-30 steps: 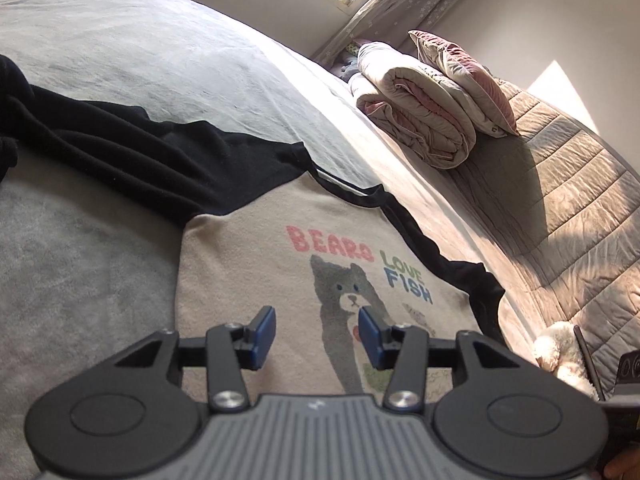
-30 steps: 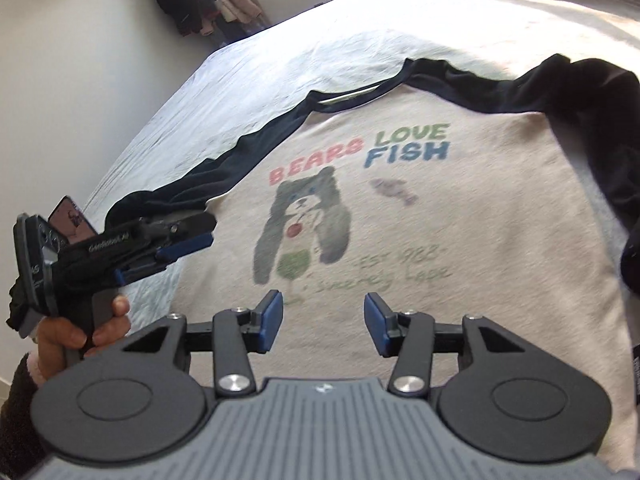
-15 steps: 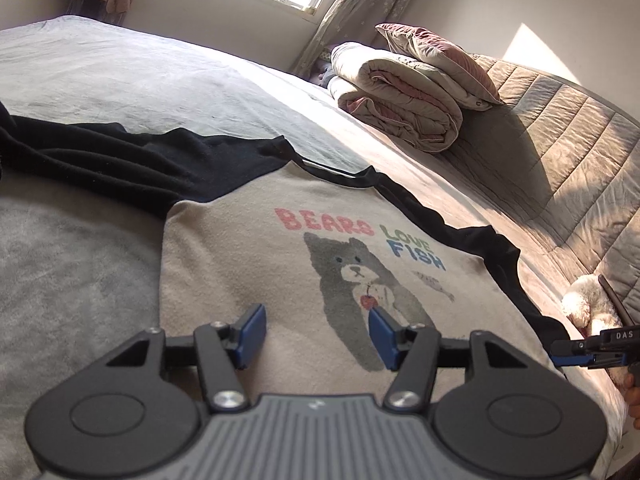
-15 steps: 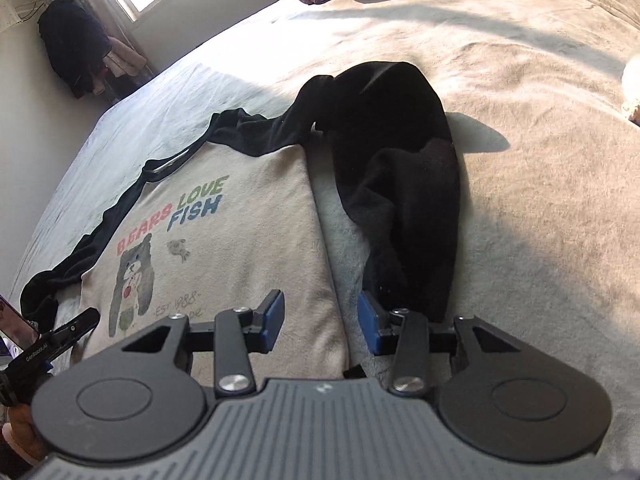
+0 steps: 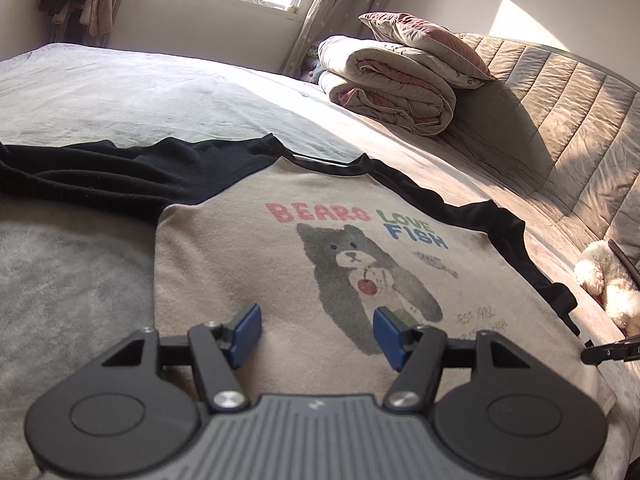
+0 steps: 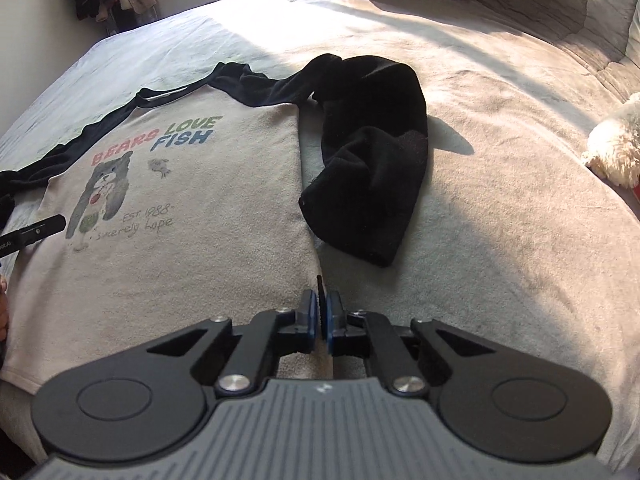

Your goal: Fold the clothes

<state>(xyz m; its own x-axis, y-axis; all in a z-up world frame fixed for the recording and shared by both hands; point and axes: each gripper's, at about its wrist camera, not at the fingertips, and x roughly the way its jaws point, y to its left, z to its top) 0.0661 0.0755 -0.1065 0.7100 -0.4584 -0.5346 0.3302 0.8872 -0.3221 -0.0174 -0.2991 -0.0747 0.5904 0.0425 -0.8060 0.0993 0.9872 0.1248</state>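
Since half a second ago the right gripper (image 6: 320,312) has closed: its blue pads, then apart astride the shirt's side edge, now meet with a thin dark strip pinched between them, seemingly the side seam near the hem, though the pads hide exactly what is held. The left gripper (image 5: 316,334) has lowered slightly and its jaws stand wider apart, empty, over the lower front of the garment.

Nearest, the raglan T-shirt (image 6: 192,248) lies face up and flat on the grey bed cover (image 6: 500,200), its bear print (image 5: 360,276) and "BEARS LOVE FISH" lettering upward. Just beyond the right gripper, the black right sleeve (image 6: 368,184) lies bunched and doubled beside the body panel; the black left sleeve (image 5: 100,176) stretches out flat. Farther off, a white plush toy (image 5: 608,284) sits at the bed edge, and a folded duvet (image 5: 392,92) rests under a pillow (image 5: 424,44) by the headboard.

Risk: with only a thin edge in the pads, a lift may slip free or take one layer alone, skewing the fold; the bunched sleeve may drag along and crease inside it.
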